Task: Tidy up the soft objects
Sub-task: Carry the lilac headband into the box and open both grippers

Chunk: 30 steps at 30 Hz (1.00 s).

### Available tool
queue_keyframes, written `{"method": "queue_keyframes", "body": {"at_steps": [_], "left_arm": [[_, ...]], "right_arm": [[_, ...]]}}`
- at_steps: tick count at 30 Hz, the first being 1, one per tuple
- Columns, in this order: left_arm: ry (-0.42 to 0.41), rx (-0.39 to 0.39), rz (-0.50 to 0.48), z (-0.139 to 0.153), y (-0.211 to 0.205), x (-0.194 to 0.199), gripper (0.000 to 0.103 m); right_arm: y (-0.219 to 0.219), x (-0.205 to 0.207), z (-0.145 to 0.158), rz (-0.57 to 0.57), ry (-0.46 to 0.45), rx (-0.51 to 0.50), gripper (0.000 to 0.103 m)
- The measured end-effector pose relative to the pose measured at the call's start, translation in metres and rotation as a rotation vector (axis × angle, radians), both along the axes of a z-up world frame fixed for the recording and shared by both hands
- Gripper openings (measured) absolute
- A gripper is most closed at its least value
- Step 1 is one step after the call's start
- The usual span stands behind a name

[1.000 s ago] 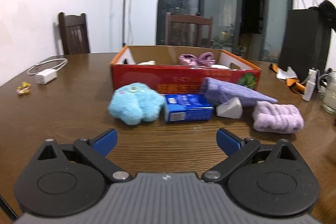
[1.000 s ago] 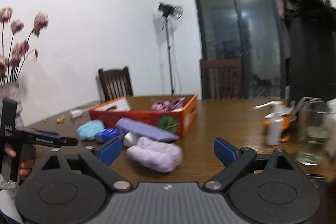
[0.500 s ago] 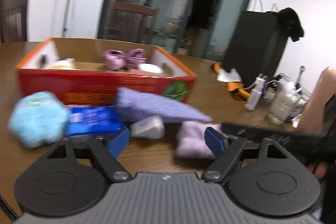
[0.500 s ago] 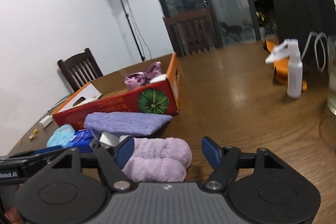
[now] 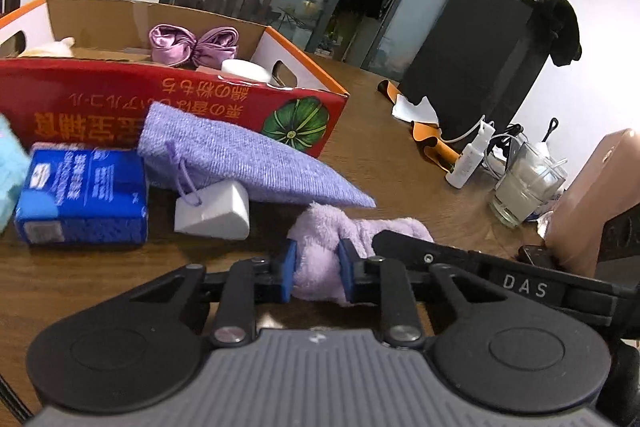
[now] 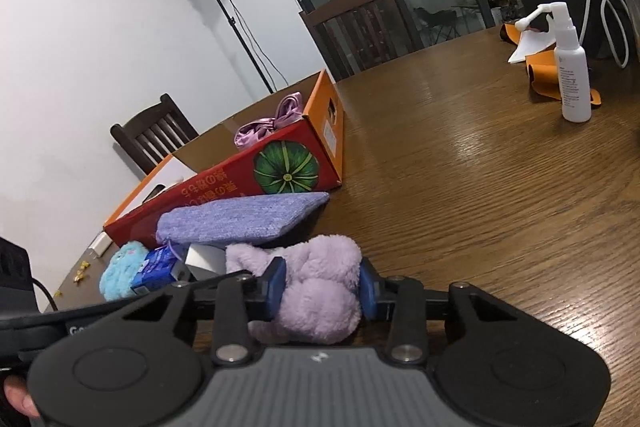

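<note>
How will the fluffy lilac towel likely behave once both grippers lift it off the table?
Probably floppy: the fluffy lilac towel bulges around the right gripper pads, and the left gripper squeezes another part narrow. The span between the grips will likely sag. Its pile looks grippy, so slipping seems unlikely. It probably weighs little and won't roll.

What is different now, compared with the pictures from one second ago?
Both tongs, open before, moved in and shut on the lilac towel: left, right. The box, pouch and blue pack stayed put.
</note>
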<state>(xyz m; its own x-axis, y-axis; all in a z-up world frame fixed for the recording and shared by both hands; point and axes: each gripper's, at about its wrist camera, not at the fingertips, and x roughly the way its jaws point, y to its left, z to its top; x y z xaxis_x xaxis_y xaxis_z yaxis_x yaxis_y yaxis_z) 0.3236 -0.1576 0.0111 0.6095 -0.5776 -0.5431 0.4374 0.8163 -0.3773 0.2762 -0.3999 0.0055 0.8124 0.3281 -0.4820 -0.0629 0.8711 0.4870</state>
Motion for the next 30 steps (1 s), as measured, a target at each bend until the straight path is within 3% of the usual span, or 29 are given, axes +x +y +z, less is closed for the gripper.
{"method": "queue_keyframes", "body": {"at_steps": [8, 10, 12, 14, 17, 20, 23, 25, 27, 30], "left_arm": [[0.032, -0.025, -0.03, 0.023, 0.049, -0.077, 0.024], [0.024, -0.016, -0.008, 0.023, 0.06, -0.091, 0.043], [0.023, -0.024, 0.02, 0.021, 0.068, -0.094, 0.051], [0.046, -0.019, 0.051, 0.017, 0.069, -0.088, 0.051], [0.048, -0.002, 0.05, 0.014, 0.065, -0.086, 0.054], [0.051, -0.015, 0.026, 0.01, 0.063, -0.087, 0.06], [0.069, -0.022, 0.014, 0.005, 0.063, -0.085, 0.058], [0.074, -0.031, -0.016, 0.003, 0.062, -0.085, 0.038], [0.069, -0.04, -0.026, 0.004, 0.062, -0.085, 0.033], [0.041, -0.06, -0.03, 0.01, 0.065, -0.083, 0.026]], "right_arm": [[0.003, -0.047, 0.006, 0.185, 0.028, 0.18, 0.03], [0.007, -0.054, 0.004, 0.223, 0.051, 0.222, 0.031], [0.016, -0.058, 0.004, 0.259, 0.047, 0.201, 0.035], [0.025, -0.057, 0.003, 0.247, 0.039, 0.148, 0.036], [0.031, -0.059, 0.006, 0.215, 0.023, 0.083, 0.054], [0.03, -0.065, 0.011, 0.199, 0.004, 0.04, 0.056], [0.023, -0.068, 0.01, 0.201, 0.018, 0.038, 0.055], [0.023, -0.068, 0.006, 0.222, 0.035, 0.036, 0.039], [0.027, -0.067, 0.005, 0.26, 0.034, 0.062, 0.03], [0.034, -0.065, 0.013, 0.269, 0.014, 0.022, 0.028]]}}
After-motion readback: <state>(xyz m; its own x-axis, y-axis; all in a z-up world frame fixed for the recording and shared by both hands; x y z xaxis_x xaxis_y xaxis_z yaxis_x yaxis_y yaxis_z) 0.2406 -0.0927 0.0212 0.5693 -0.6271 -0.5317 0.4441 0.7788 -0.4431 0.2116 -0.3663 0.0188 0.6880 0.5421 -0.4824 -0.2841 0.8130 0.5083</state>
